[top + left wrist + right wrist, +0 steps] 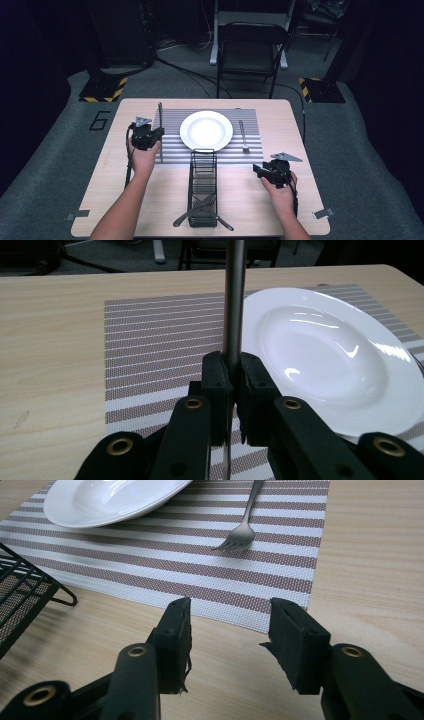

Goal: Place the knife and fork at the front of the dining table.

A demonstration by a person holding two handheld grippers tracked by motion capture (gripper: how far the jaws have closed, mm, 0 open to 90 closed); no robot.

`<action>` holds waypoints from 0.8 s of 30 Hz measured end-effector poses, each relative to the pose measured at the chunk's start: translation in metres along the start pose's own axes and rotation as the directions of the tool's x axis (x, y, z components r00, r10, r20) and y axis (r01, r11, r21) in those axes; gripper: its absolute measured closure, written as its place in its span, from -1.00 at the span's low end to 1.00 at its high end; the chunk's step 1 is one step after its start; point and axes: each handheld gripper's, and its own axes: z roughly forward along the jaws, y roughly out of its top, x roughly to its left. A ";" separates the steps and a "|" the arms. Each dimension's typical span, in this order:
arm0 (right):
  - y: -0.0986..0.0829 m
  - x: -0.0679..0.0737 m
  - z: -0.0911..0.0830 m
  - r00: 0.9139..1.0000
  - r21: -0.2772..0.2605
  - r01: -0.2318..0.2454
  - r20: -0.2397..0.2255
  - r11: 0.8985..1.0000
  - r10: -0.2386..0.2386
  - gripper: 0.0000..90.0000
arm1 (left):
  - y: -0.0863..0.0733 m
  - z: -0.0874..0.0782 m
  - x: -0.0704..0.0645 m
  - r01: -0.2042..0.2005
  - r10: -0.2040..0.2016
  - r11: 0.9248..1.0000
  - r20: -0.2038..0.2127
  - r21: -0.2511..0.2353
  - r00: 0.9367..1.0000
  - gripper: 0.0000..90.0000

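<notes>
Here, left gripper (232, 385) clamped on a knife (233, 300) over the striped placemat (150, 340), beside the white plate (325, 350); right gripper (230, 635) jaws apart, empty, near the fork (242, 527)

A black folding chair (251, 52) stands on grey carpet (360, 165) beyond the wooden table (280, 200), the room dark behind

Table brightly lit from above, surroundings dark; glare on plate (330, 355); soft focus.
</notes>
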 end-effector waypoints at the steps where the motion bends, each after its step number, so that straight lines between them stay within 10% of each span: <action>1: 0.000 0.000 0.000 1.000 0.003 -0.007 0.001 1.000 0.007 0.14 | 0.000 0.002 0.001 0.010 -0.010 1.000 -0.003 -0.004 1.000 0.84; 24: 0.000 -0.001 -0.001 1.000 -0.006 -0.024 -0.013 1.000 0.024 0.14 | 0.005 0.055 -0.008 0.105 -0.096 0.993 -0.147 0.056 0.984 0.84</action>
